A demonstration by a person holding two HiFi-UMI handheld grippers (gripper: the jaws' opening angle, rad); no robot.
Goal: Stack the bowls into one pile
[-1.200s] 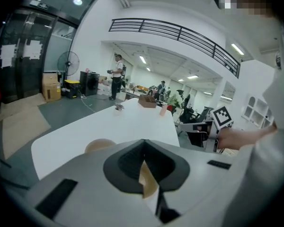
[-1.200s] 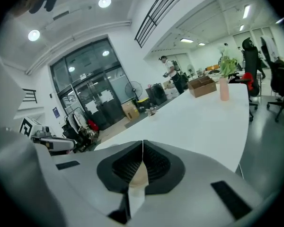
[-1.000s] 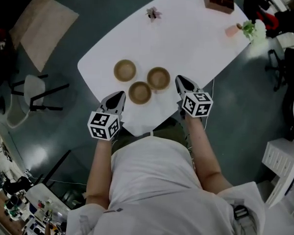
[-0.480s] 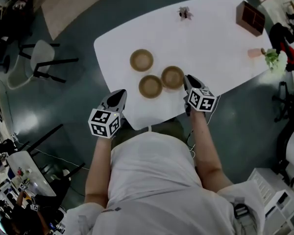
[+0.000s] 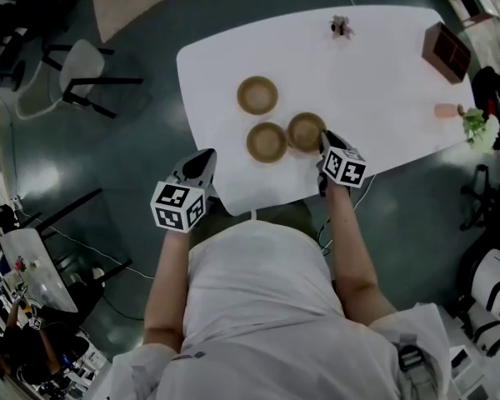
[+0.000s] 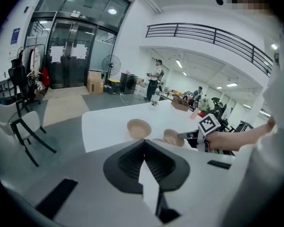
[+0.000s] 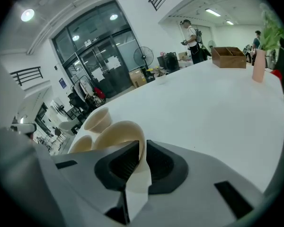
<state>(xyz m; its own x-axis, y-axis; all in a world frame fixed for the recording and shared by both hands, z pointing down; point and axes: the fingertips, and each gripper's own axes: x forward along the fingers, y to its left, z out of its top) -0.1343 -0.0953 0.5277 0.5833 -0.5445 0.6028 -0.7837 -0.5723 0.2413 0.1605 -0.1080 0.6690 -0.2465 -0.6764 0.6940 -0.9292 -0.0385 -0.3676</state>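
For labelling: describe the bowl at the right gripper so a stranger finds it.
On the white table, three tan bowls cluster near the person's edge. It is the rightmost bowl, the only one whose rim sits between the right gripper's jaws.

Three tan bowls are seen upright: the far bowl (image 5: pixel 257 95) apart, the near bowl (image 5: pixel 267 142) beside the right bowl (image 5: pixel 304 130), which is clamped at its rim.

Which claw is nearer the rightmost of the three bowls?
Right. The right claw is at the rightmost bowl, with the bowl's rim between its jaws. The left claw is by the table's near-left edge, well apart from that bowl.
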